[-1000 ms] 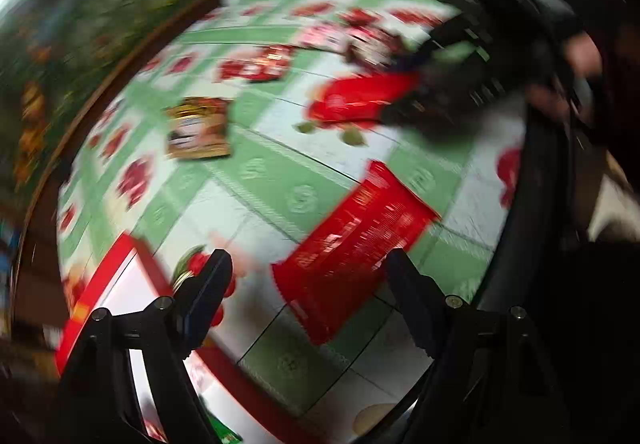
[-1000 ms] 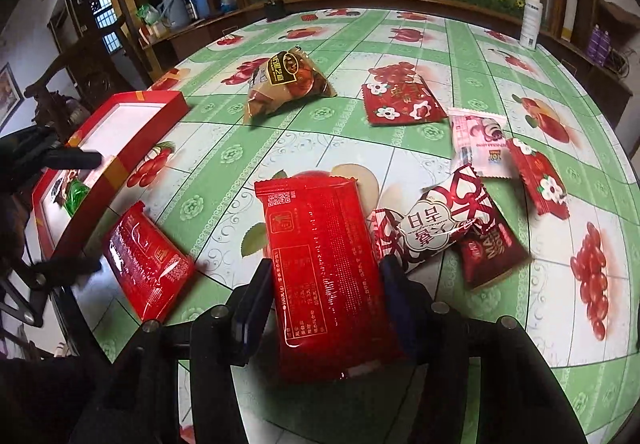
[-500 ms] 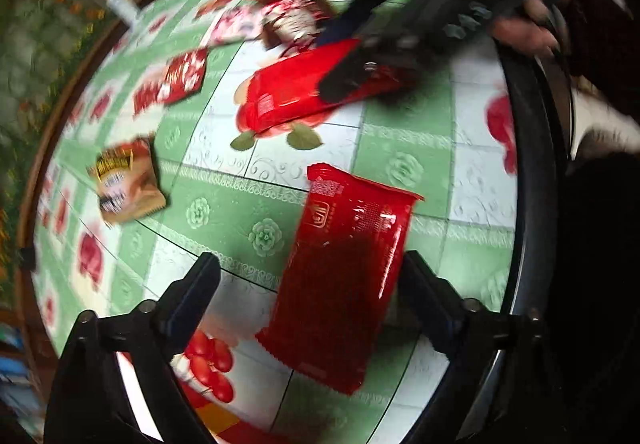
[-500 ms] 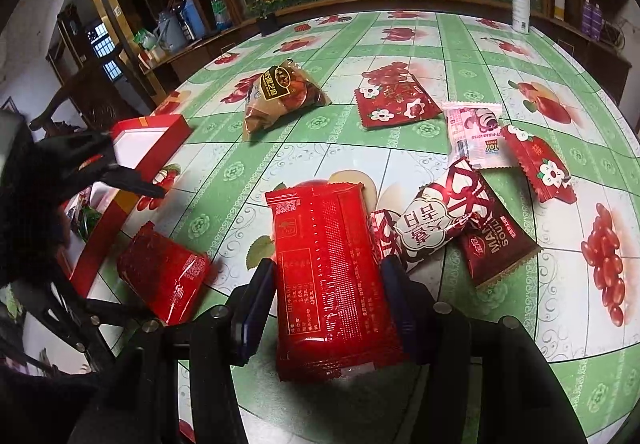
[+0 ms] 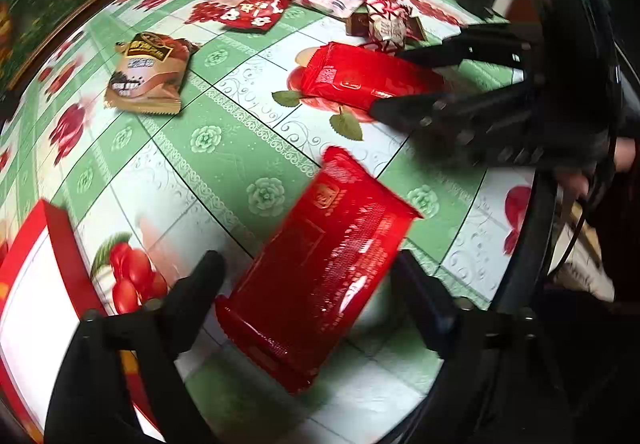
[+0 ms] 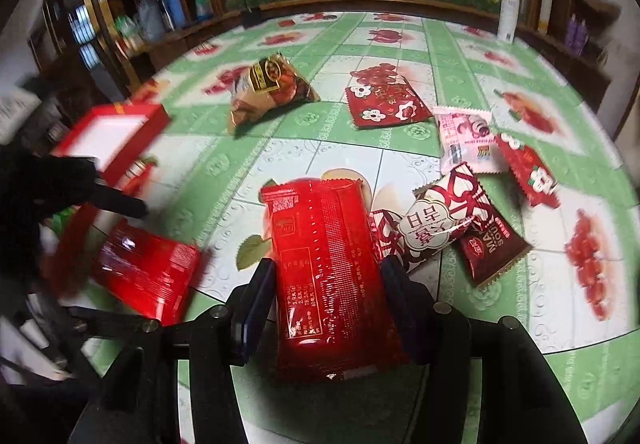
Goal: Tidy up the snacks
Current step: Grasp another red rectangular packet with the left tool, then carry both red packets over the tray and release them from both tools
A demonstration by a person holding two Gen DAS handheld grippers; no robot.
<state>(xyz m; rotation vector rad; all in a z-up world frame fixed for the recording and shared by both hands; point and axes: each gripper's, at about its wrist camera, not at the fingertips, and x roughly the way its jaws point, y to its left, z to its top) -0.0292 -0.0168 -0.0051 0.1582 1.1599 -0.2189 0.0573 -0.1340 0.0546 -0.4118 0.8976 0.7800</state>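
While the left gripper points steeply down at the table, its jaws are closing with a red packet lying tilted between them. At lower centre of the left wrist view the left finger appears to meet the packet's lower corner; the right finger stands clear of the packet's edge, so the packet is not clamped. In the right wrist view, the right gripper is clenched on a second red packet at lower centre: both pads press its long sides, and the packet extends up the frame past the fingertips. Right of this packet lies a cluster of small snack packets. A brown snack bag sits at upper centre-left. A red box with a white interior lies at the left edge of the frame, just above the left gripper's packet.
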